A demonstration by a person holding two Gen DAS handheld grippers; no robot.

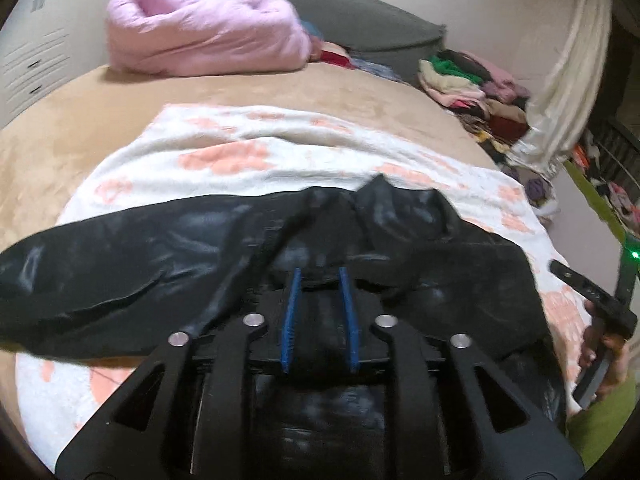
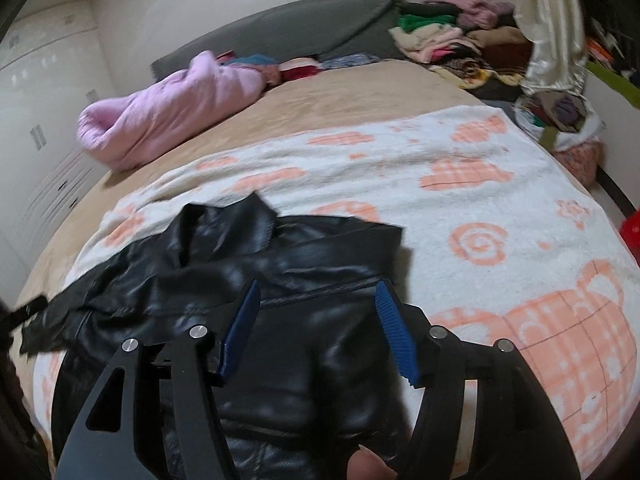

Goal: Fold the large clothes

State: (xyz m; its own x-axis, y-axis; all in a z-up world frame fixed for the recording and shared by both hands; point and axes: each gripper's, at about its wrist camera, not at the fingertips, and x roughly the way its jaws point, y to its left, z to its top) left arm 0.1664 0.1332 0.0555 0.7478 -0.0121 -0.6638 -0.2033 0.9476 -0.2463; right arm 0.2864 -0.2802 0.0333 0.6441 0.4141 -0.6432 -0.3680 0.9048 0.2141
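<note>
A black leather jacket lies spread on a white blanket with orange patterns, one sleeve stretched out to the left. My left gripper hovers over the jacket's middle below the collar; its blue pads stand a narrow gap apart and grip nothing. In the right wrist view the jacket lies crumpled at the blanket's left side. My right gripper is open wide above the jacket's right part, with the leather under the gap and not pinched. A hand shows at the right edge.
The blanket covers a tan bed. A rolled pink duvet lies at the head by a grey headboard. A heap of mixed clothes sits at the far right corner, beside a cream curtain. White wardrobes stand at the left.
</note>
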